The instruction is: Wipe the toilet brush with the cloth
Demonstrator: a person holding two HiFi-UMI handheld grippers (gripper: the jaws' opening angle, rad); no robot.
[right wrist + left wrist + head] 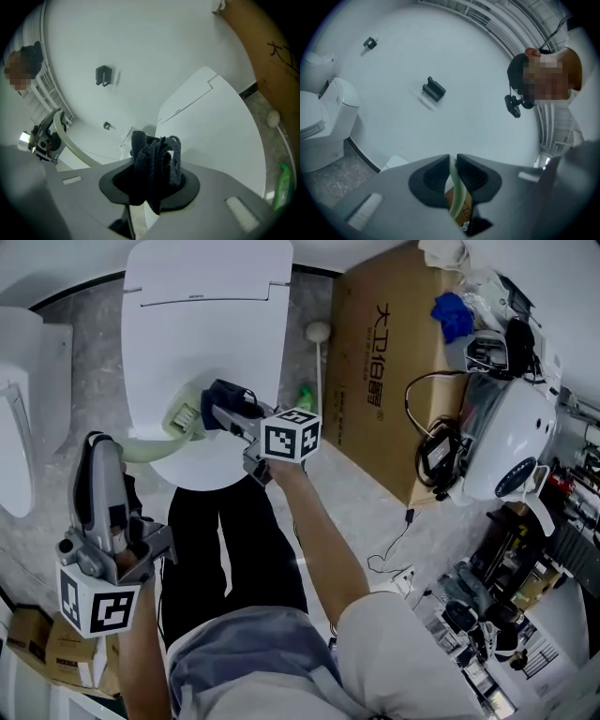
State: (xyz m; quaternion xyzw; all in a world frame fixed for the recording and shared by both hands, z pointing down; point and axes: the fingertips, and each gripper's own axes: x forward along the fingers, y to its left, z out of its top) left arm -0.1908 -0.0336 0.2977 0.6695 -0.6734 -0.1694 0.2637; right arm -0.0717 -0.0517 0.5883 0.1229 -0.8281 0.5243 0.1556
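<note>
In the head view, the left hand-held gripper [105, 448] is pointing up beside the toilet [206, 296] and clenching the end of the toilet brush [155, 448]. The brush's pale green handle is curving across to its bristled head, which is lying over the front of the closed toilet lid. The right hand-held gripper [217, 413] is reaching in from the other side and grasping a dark blue cloth [228, 396], which is sitting right against the brush head (whether they are actually touching is hard to tell). A cardboard box [384, 362] is standing to the right of the toilet, with a green bottle [305, 397] on the floor between the two.

In the left gripper view, the left hand-held gripper [453, 161] is facing a white wall, and its jaws are pressing together on the thin green handle of the toilet brush [457, 192].

In the right gripper view, the right hand-held gripper [152, 180] is gripping the bunched cloth [154, 157], whose folds are sticking up out of the jaws. The toilet [211, 136] lid is filling the space beyond, and the toilet brush [70, 143] handle is arcing in from the left.
</note>
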